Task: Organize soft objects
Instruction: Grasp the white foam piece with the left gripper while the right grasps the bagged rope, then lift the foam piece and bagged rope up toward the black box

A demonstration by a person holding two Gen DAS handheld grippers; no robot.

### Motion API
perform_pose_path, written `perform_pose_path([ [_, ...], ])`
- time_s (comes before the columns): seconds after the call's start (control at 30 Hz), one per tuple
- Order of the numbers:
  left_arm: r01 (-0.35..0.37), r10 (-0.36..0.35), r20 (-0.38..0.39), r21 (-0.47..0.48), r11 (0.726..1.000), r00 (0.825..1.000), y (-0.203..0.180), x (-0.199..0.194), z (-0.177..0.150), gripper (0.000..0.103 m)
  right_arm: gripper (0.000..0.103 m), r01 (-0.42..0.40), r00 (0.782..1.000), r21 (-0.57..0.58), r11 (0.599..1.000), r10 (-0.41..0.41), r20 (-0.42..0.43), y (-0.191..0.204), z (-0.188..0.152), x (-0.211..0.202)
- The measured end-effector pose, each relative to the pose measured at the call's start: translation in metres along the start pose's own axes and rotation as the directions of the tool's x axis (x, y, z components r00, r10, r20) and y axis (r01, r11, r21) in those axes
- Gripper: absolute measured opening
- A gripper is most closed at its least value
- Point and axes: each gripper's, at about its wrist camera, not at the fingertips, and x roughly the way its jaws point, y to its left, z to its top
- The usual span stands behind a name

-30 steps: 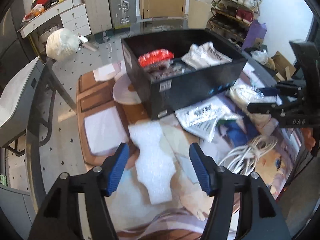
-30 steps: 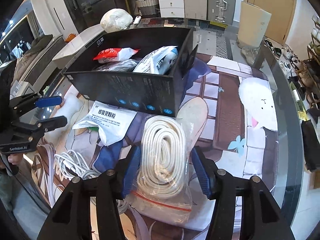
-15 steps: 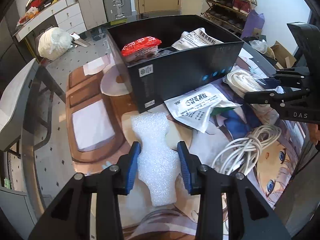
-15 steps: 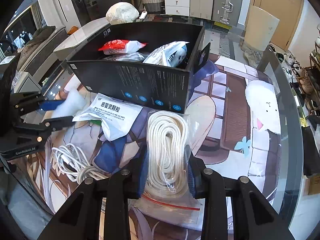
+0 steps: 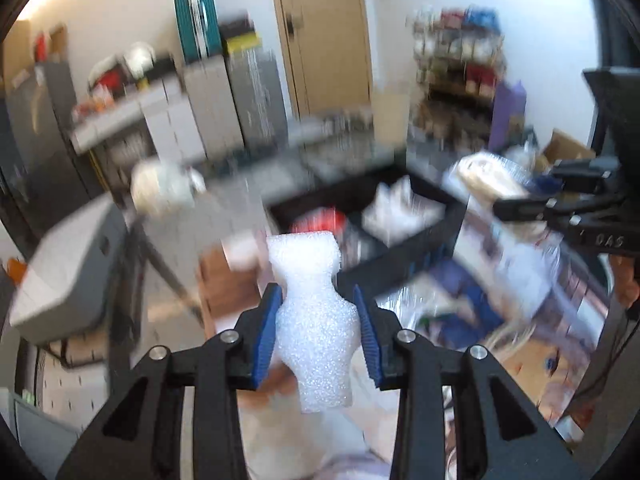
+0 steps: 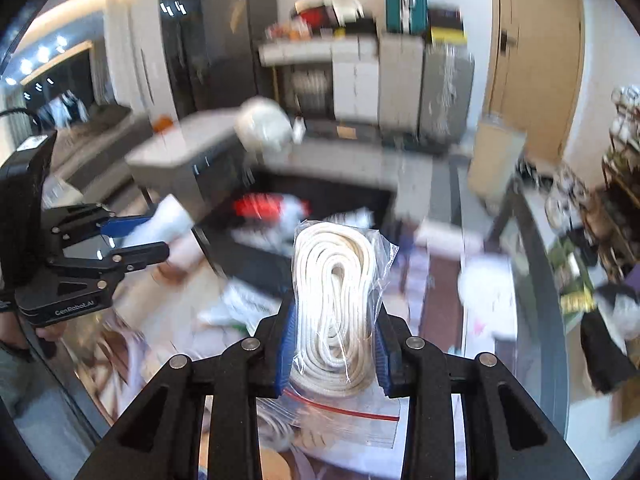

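Now, findings at this instant:

Left tongs: the left gripper [image 5: 316,330] has gone from spread wide either side of the white waisted foam packing piece [image 5: 314,320] to pinching it at its narrow middle — blue pads against both flanks.

Right tongs: the right gripper [image 6: 334,346] has likewise closed from a wide stance onto the clear zip bag of coiled white rope [image 6: 334,308] — pads pressing the bag's sides.

Position of items: both were lying on the printed table mat a second ago; both now ride clear of it, carried in the jaws, with the background streaked by motion.

Destination: the open black cardboard box [image 5: 404,256] sits ahead of both grippers, already holding a red-and-white packet [image 6: 260,208] and pale pouches.

Assessment: grasp stage complete on both sides; transfer into the box judged to be the step in hand.

Risk: the bag is slack and slippery — it may sag or slide in the grip.
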Motion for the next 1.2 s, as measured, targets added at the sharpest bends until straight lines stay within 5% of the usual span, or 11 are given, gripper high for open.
perform_pose_path([
  [0.1,-0.025,0.023,0.159,0.011,1.0,0.987,-0.002,-0.027,0.009,0.036,0.033,0.0,0.991,-0.01,1.0,0.002,0.133,0.005,0.005,-0.022],
  [0.27,-0.057,0.055,0.367,-0.005,0.998,0.928,0.0,-0.063,0.011,0.036,0.033,0.044,0.935,-0.021,0.999,-0.034,0.352,0.013,0.004,-0.06],
  [0.4,-0.026,0.015,0.418,0.019,0.999,0.908,0.002,-0.075,0.01,0.036,0.033,0.112,0.874,-0.015,0.994,-0.091,0.477,0.017,0.002,-0.084],
  [0.47,-0.02,0.007,0.425,0.025,0.999,0.905,0.003,-0.076,0.009,0.036,0.033,0.117,0.863,-0.016,0.993,-0.093,0.497,0.019,-0.001,-0.09],
  [0.7,-0.011,0.002,0.424,0.019,1.0,0.906,-0.003,-0.081,0.009,0.036,0.033,0.105,0.866,-0.019,0.994,-0.082,0.494,0.021,0.0,-0.094],
  [0.87,-0.034,0.028,0.467,0.003,0.999,0.884,-0.004,-0.09,0.008,0.036,0.033,0.103,0.863,-0.022,0.994,-0.078,0.499,0.019,0.001,-0.09],
  [1.2,-0.011,0.024,0.496,-0.029,1.0,0.868,-0.002,-0.092,0.021,0.036,0.033,0.085,0.865,-0.035,0.996,-0.057,0.499,0.025,0.016,-0.084],
])
